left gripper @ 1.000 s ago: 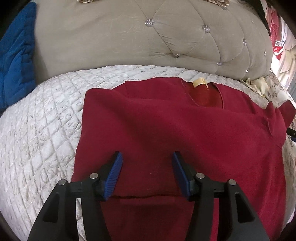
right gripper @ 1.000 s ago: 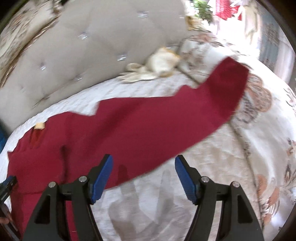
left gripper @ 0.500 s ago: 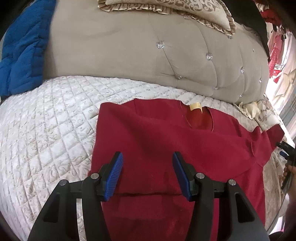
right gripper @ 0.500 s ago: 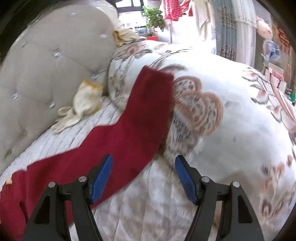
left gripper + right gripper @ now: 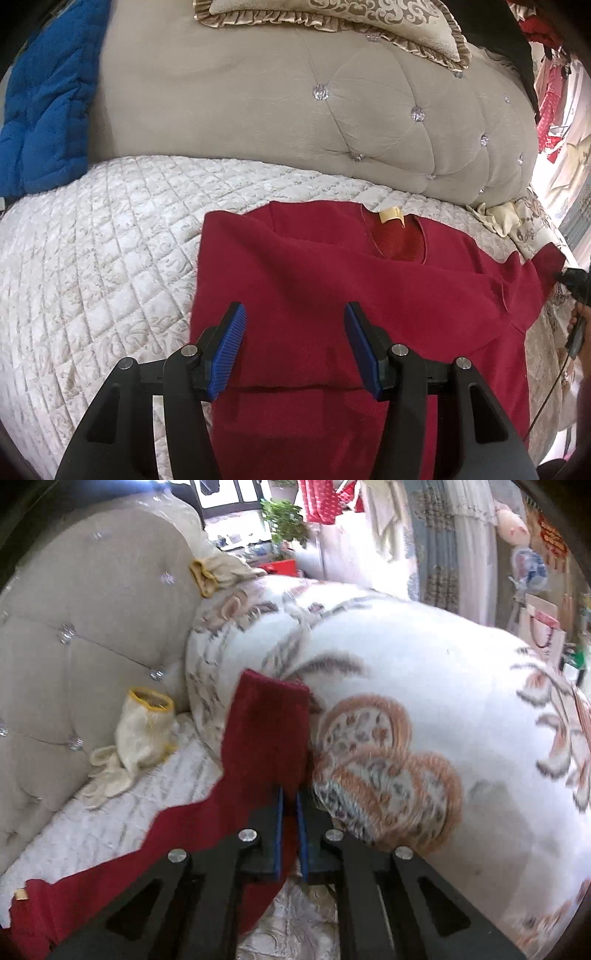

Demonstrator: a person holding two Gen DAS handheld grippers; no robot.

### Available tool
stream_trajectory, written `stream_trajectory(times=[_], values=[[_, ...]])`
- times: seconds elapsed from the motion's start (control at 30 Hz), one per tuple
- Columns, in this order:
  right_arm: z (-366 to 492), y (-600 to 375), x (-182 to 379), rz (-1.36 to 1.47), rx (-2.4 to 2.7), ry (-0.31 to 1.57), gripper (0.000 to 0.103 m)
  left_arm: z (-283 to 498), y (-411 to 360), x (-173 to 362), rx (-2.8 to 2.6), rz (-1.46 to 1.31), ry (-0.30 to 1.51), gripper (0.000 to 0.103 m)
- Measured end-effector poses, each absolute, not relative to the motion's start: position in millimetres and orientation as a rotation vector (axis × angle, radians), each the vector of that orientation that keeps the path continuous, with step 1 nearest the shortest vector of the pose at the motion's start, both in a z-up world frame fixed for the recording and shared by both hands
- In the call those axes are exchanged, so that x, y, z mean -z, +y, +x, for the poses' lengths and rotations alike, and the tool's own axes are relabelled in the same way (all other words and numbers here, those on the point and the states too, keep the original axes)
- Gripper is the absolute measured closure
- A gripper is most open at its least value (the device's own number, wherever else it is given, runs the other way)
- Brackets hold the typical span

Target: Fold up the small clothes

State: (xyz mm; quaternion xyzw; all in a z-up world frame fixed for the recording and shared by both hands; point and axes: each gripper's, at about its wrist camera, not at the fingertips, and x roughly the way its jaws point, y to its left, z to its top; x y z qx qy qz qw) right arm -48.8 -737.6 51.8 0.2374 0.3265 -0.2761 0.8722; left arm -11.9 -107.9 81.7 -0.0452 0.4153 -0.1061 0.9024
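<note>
My right gripper point(image 5: 290, 805) has its 2 blue pads pinched together on the red sweater's sleeve point(image 5: 266, 731), partway along it, below the cuff. The sleeve runs up and away from my jaws, its long axis leaning against the floral duvet point(image 5: 424, 709), with the cuff end resting on the duvet's slope. The red sweater point(image 5: 332, 295) itself lies flat on the quilted mattress point(image 5: 92, 266), collar toward the tufted headboard point(image 5: 258, 110), its body spreading left from where I grip.

My left gripper point(image 5: 293, 347) hangs wide open over the sweater's body, clasping nothing, with a folded edge crossing just below its pads.

So the sleeve is mine on the right, and I judge the fold goes inward, across the chest toward the left gripper. The wrist view is blurred at the pads, so how much cloth sits between them I cannot say for sure.
</note>
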Motion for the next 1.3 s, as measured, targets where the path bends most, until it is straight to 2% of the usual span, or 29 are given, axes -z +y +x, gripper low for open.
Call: stream_trajectory(times=[0.2, 0.4, 0.53, 0.67, 0.77, 0.8, 1.03, 1.23, 1.27, 1.3], values=[[-69.6, -672.1, -112.4, 0.429, 0.339, 0.614, 0.097, -15.0, -91.4, -98.2, 0.206, -0.154, 0.820, 0.069], [-61.5, -533.0, -165.0, 0.286, -0.034, 0.606, 0.097, -20.3, -87.6, -117.1, 0.233, -0.189, 0.781, 0.069], [-42.8, -433.2, -155.6, 0.244, -0.264, 0.659, 0.097, -22.3, -85.9, -120.6, 0.244, -0.204, 0.777, 0.069], [-22.4, -349.9, -101.3, 0.209, -0.370, 0.780, 0.097, -20.3, -90.4, -113.7, 0.271, -0.214, 0.804, 0.069], [-13.5, -318.9, -55.3, 0.176, -0.417, 0.984, 0.082, -17.5, -98.7, -105.9, 0.293, -0.199, 0.836, 0.069], [-16.1, -318.0, -48.4, 0.166, -0.416, 1.025, 0.072, -16.1, -101.6, -102.6, 0.307, -0.197, 0.851, 0.069], [-79.7, -388.3, -89.8, 0.278, -0.279, 0.847, 0.032, -4.4, -134.1, -82.3, 0.369, -0.186, 0.901, 0.069], [-100.1, -446.7, -95.9, 0.492, -0.161, 0.739, 0.030, 11.2, -180.9, -55.2, 0.406, -0.129, 0.981, 0.069], [-101.0, -452.4, -97.7, 0.514, -0.155, 0.726, 0.030, 13.7, -187.1, -52.3, 0.417, -0.126, 0.989, 0.071], [-98.7, -457.0, -99.1, 0.520, -0.150, 0.719, 0.030, 17.0, -194.7, -48.0, 0.436, -0.128, 0.999, 0.076]])
